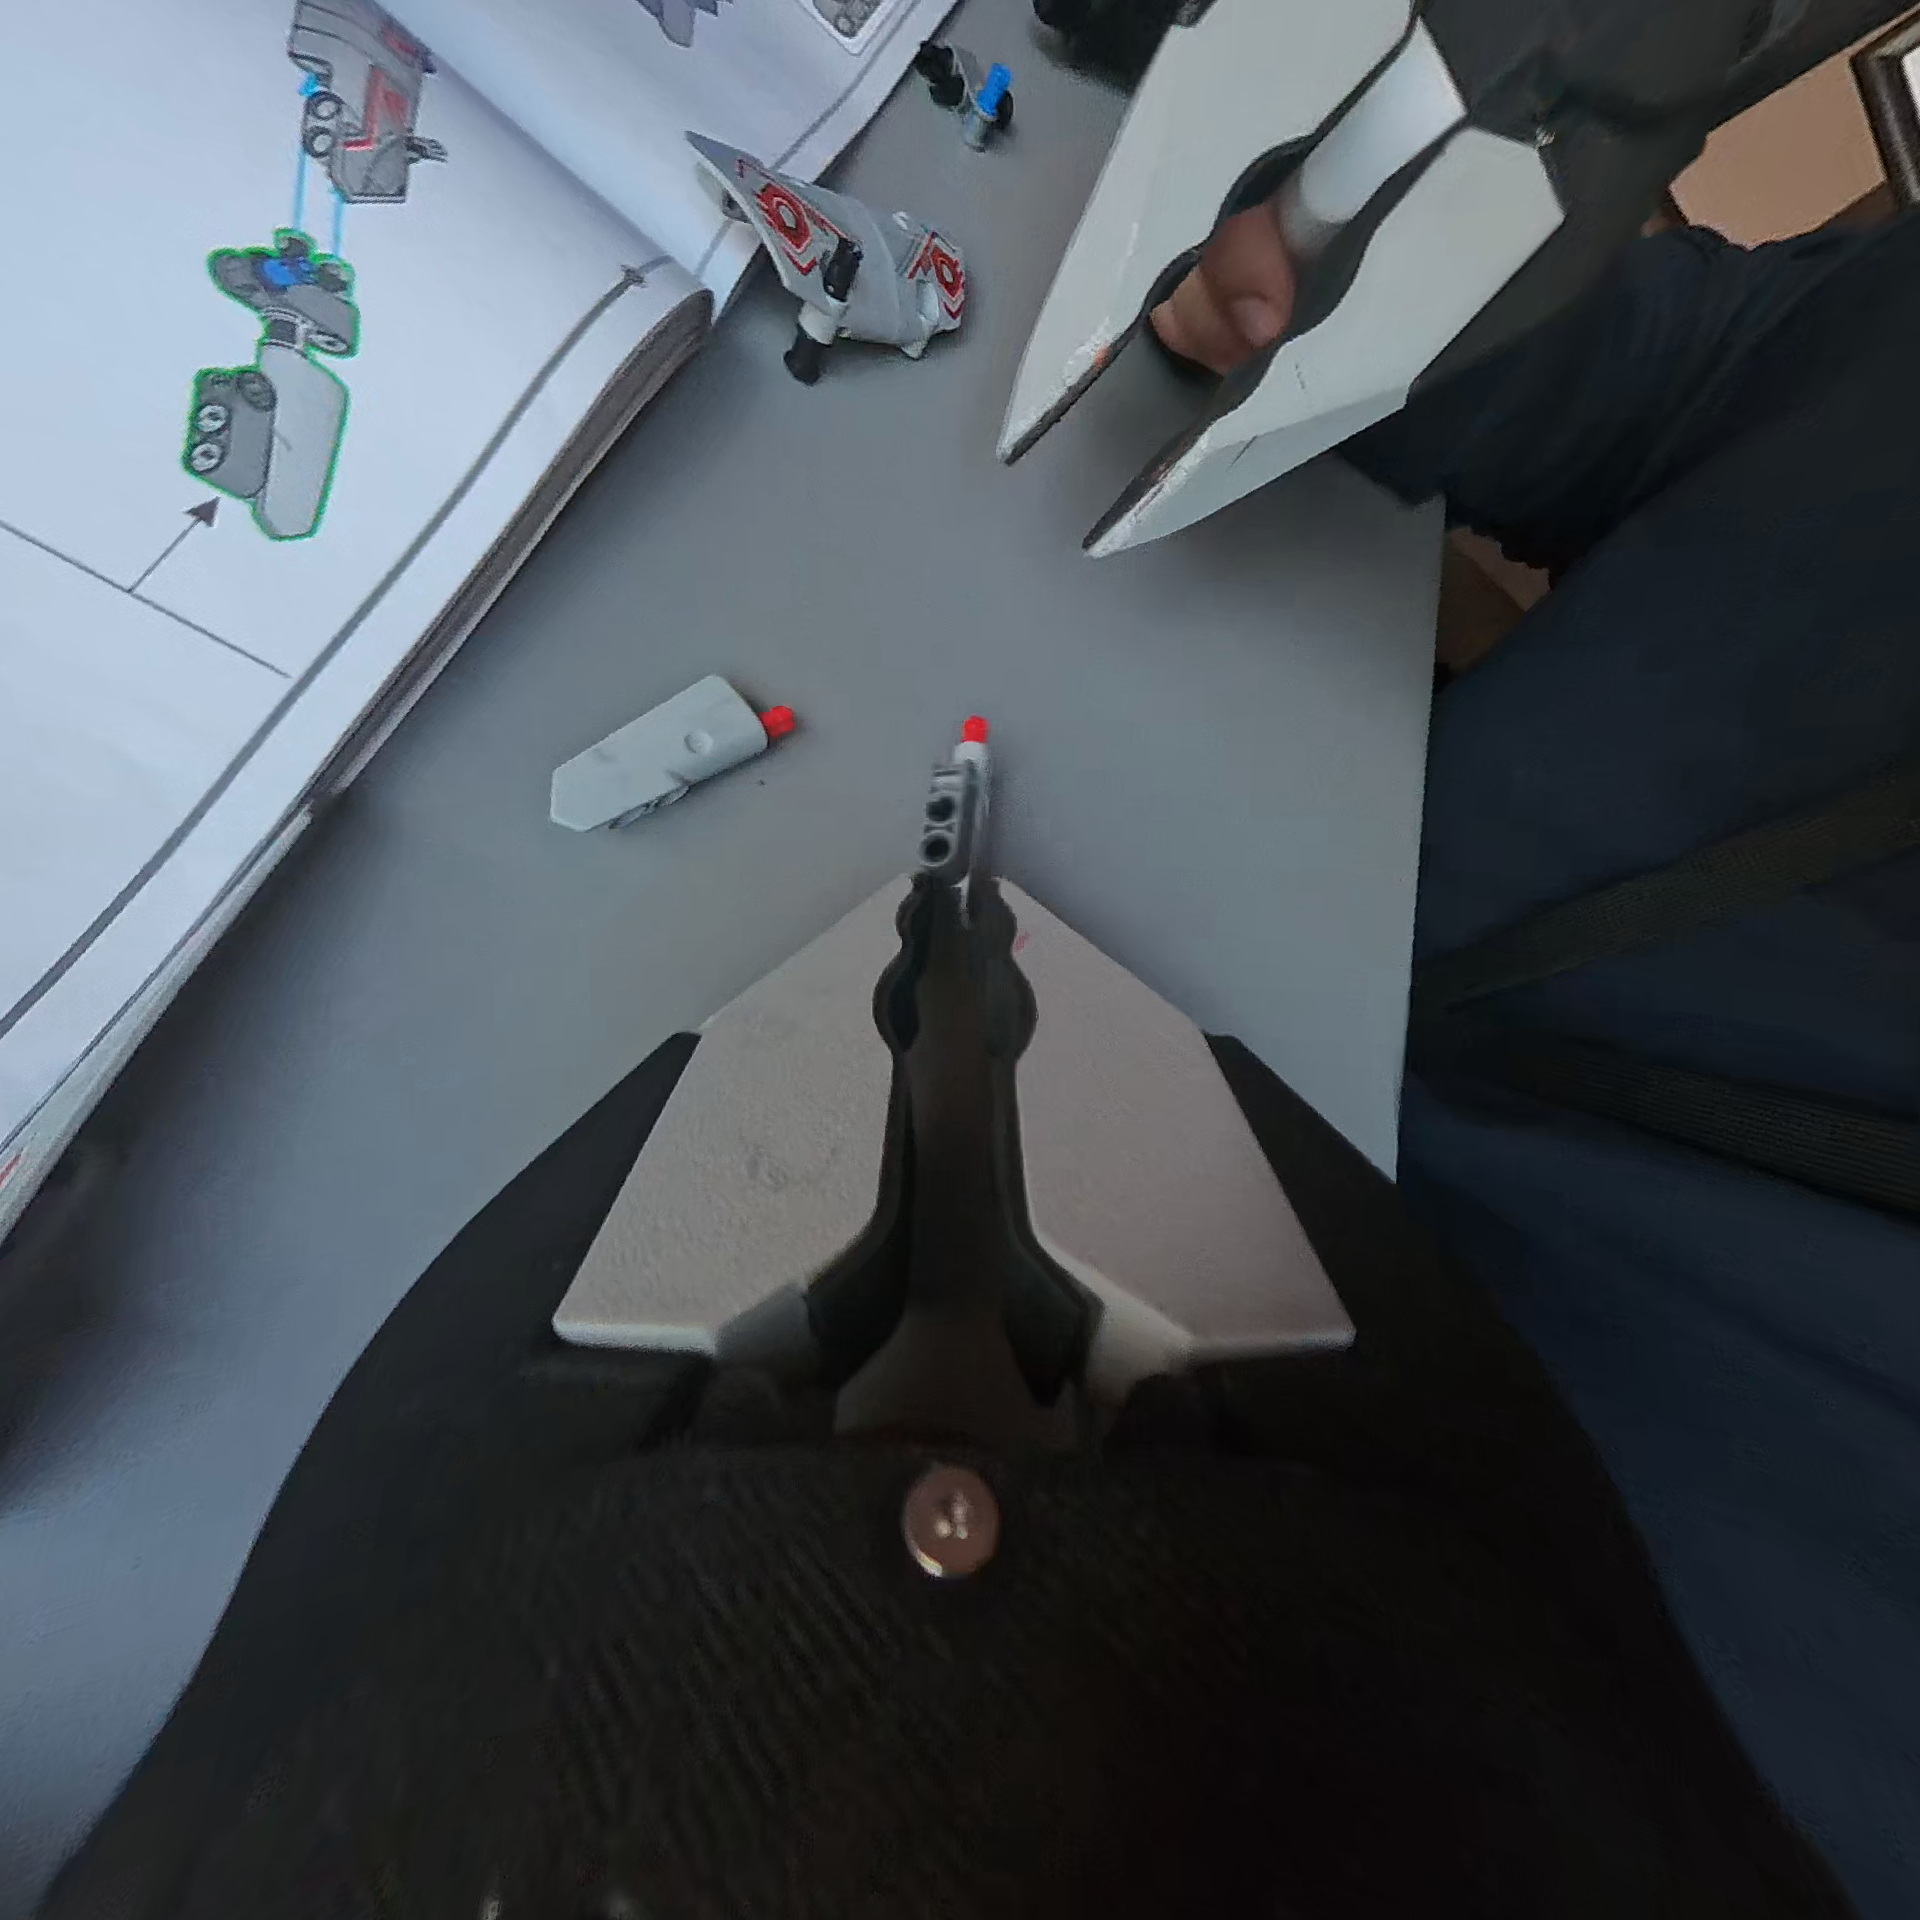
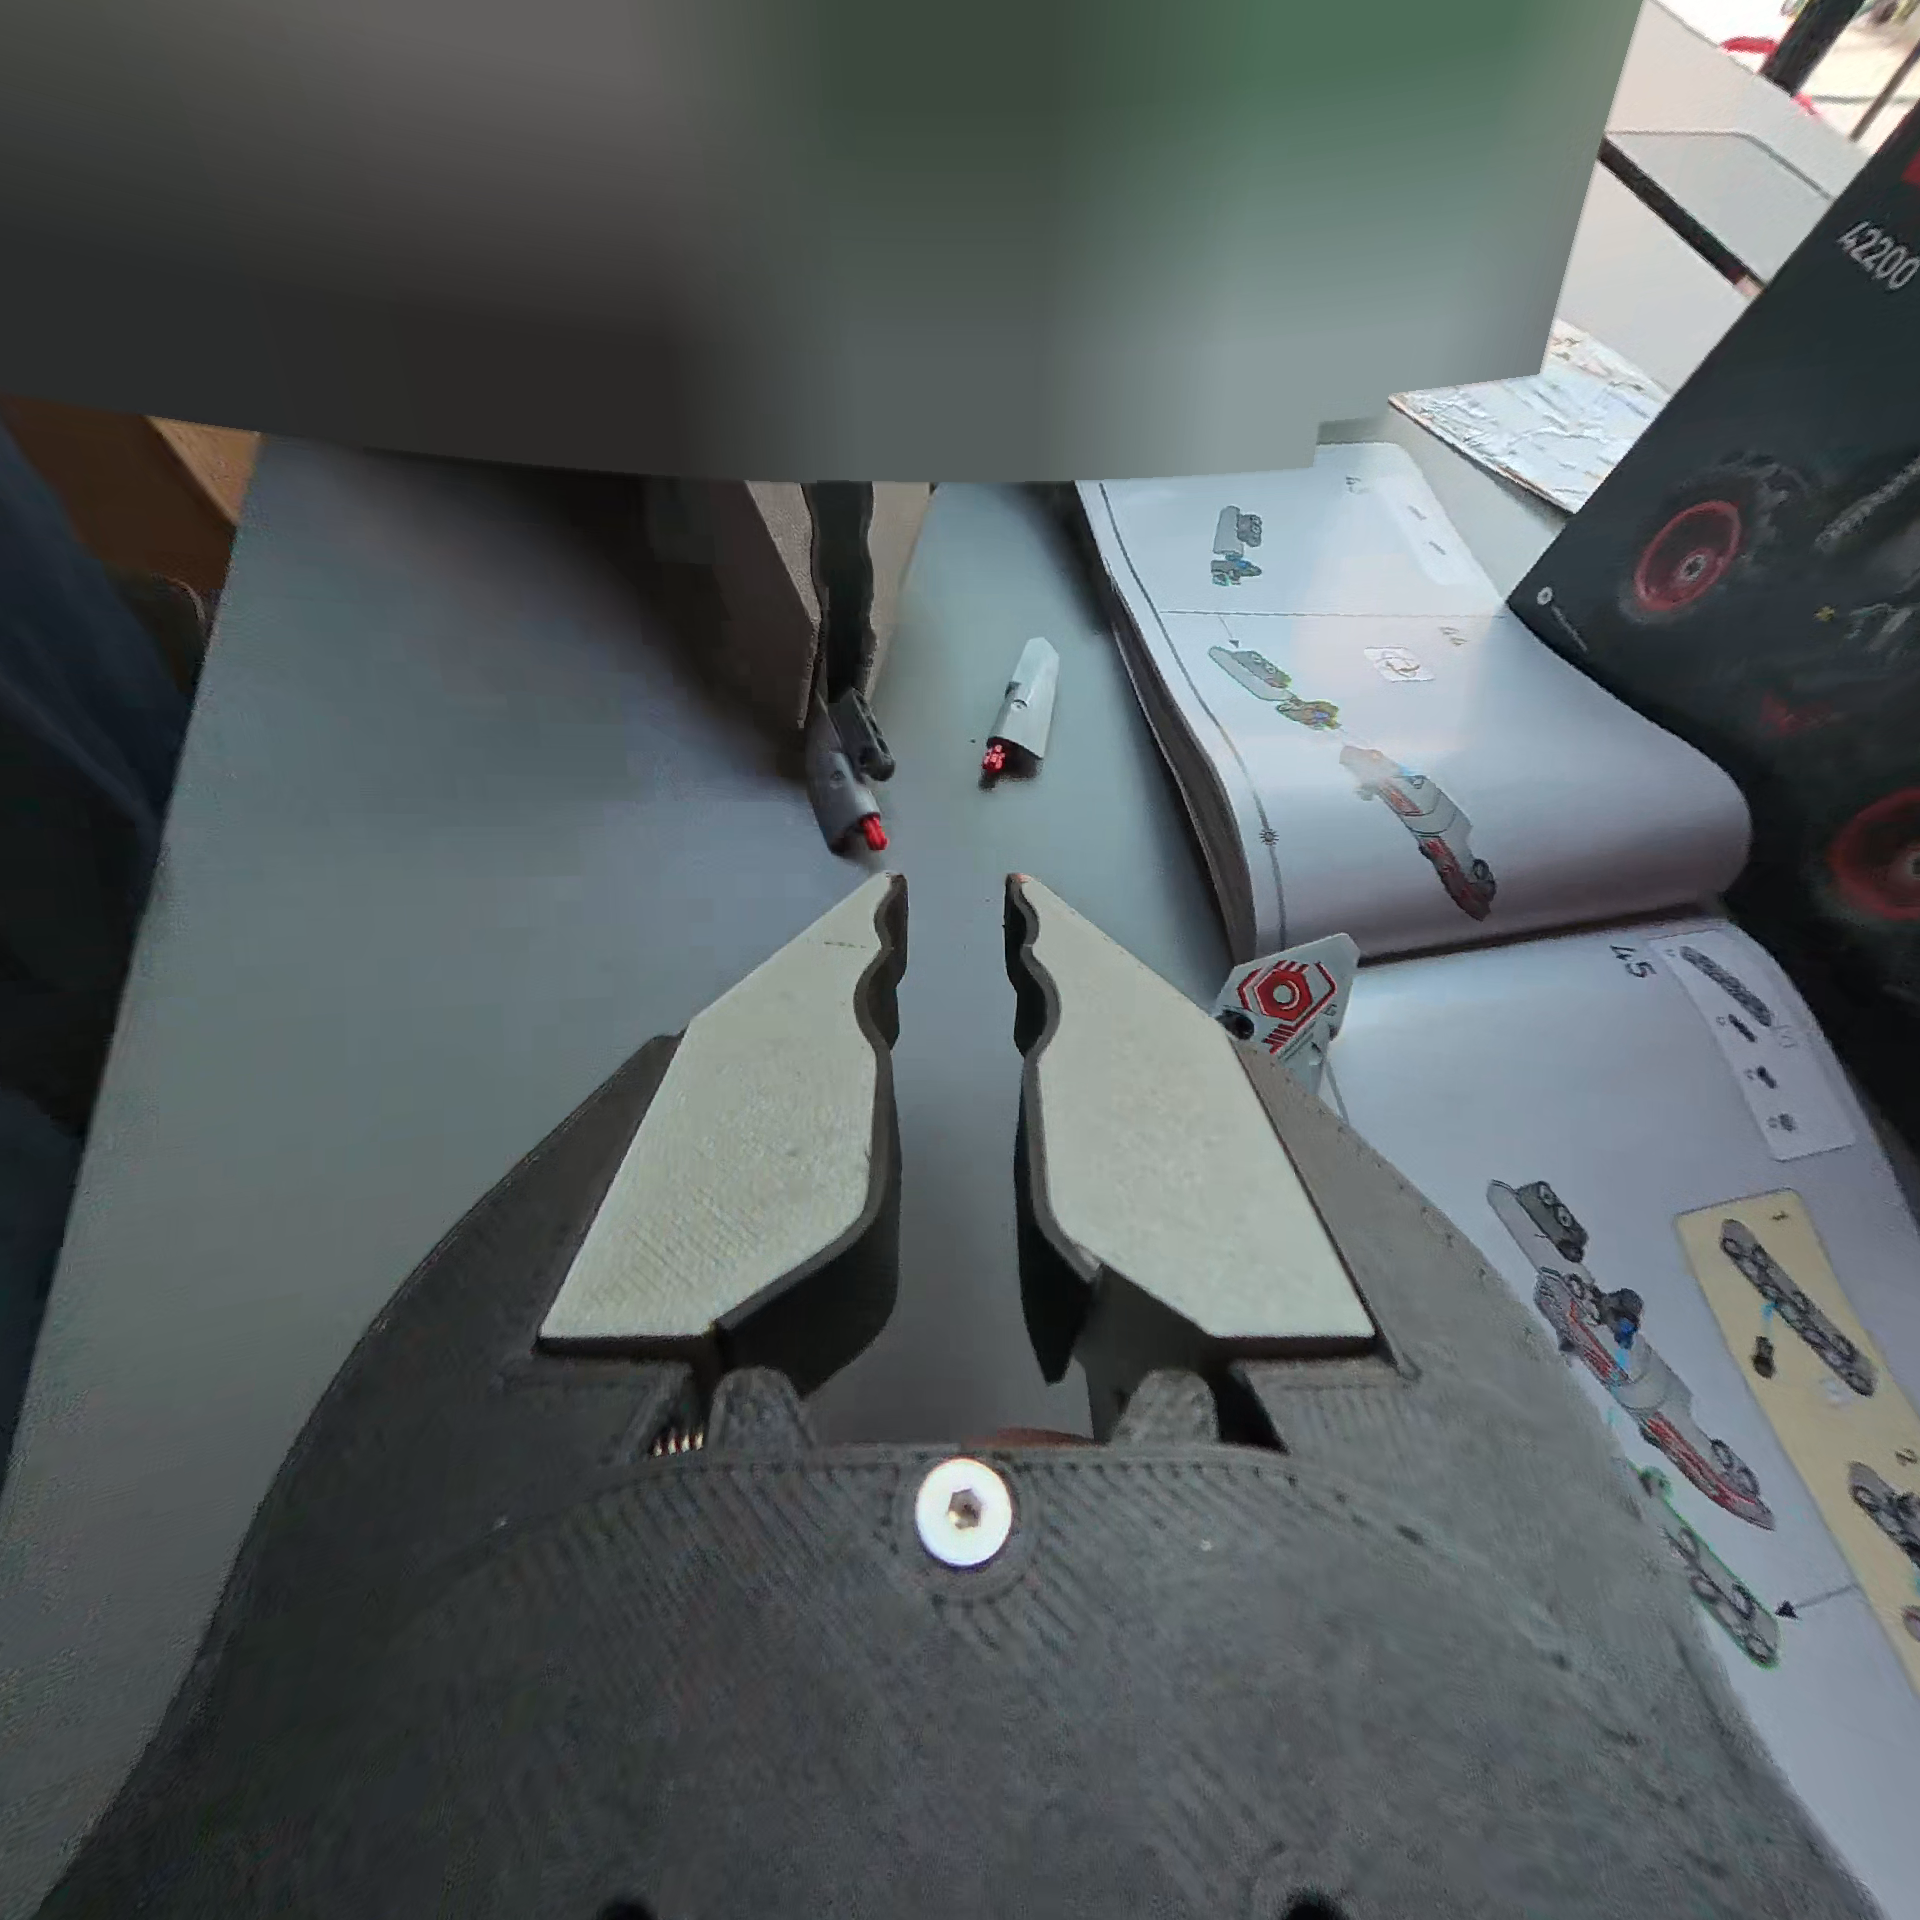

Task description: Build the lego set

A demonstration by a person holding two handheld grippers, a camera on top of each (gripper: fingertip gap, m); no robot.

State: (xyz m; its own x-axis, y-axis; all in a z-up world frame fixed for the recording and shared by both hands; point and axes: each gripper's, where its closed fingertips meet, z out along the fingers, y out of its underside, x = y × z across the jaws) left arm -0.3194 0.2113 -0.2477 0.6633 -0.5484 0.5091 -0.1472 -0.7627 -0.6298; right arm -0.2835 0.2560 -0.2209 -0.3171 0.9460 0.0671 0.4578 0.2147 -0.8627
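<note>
My left gripper is shut on a small grey piece with a dark holed beam and a red pin at its tip, held just above the grey table. It also shows in the right wrist view, in the left gripper. A light grey panel piece with a red pin lies flat to its left, also in the right wrist view. My right gripper is open and empty, facing both pieces; it shows at the upper right of the left wrist view.
An open instruction booklet lies beside the pieces. A grey assembly with red stickers sits at its edge. Small parts with a blue pin lie farther off. A dark set box stands behind. The table edge borders a person's lap. My hands' fingertips stand some 7 centimetres from each other.
</note>
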